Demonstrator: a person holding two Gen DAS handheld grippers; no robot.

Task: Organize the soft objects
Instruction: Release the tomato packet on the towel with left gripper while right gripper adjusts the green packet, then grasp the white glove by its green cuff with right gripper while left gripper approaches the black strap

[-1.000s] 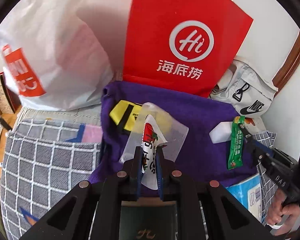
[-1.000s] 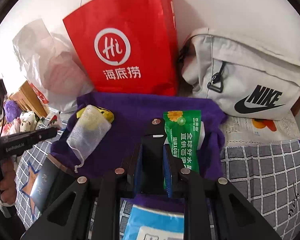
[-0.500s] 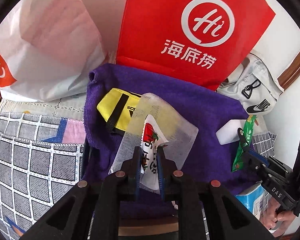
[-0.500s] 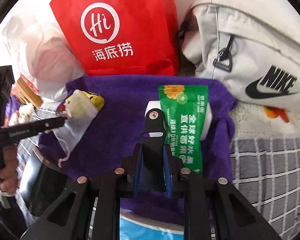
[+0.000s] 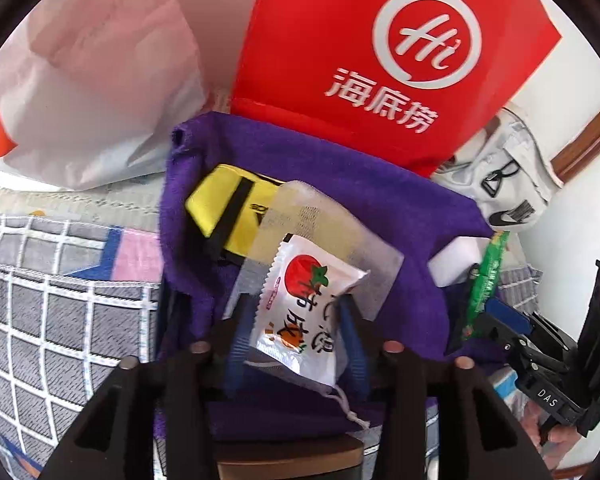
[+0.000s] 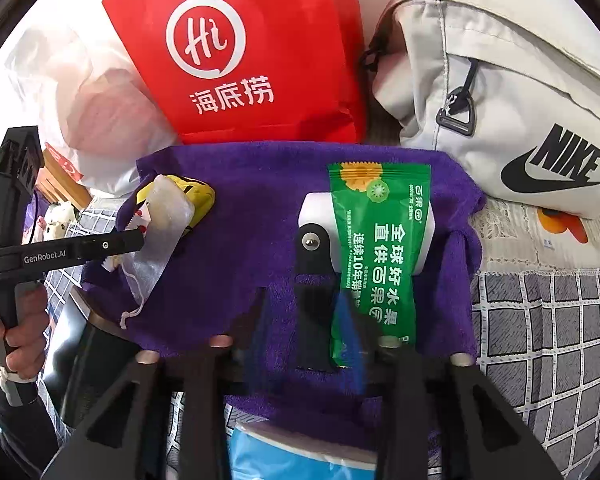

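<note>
The left gripper (image 5: 296,332) has just been opening its jaws; they now stand apart with the white tomato sachet (image 5: 304,312) lying loose between them, the blue pads (image 5: 238,340) clear of its edges. The sachet's long axis runs from the jaws up and away, tilted slightly right, its serrated end pointing toward the red bag (image 5: 380,52). It rests on a mesh drawstring pouch (image 5: 340,240), which in turn overlaps a yellow pouch (image 5: 224,208); all lie on the purple towel (image 5: 400,208).

The right gripper (image 6: 304,332) has also just been opening its jaws. A black clip (image 6: 312,280) sits between the parted fingers, and whether the pads still touch it is unclear from the blur. The green fruit-snack packet (image 6: 380,256) lies just right of the clip, partly over the right pad, its long axis running straight away from the jaws, the end with the kiwi emblem farthest. That far end lies over a white block (image 6: 316,208) on the same towel.

Beyond the towel stand the red bag and a white plastic bag (image 5: 92,80); a pale grey Nike bag (image 6: 520,92) lies to the right. A grey checked cloth (image 6: 548,340) lies under and around the towel. A hand (image 6: 16,328) grips the left tool's handle.
</note>
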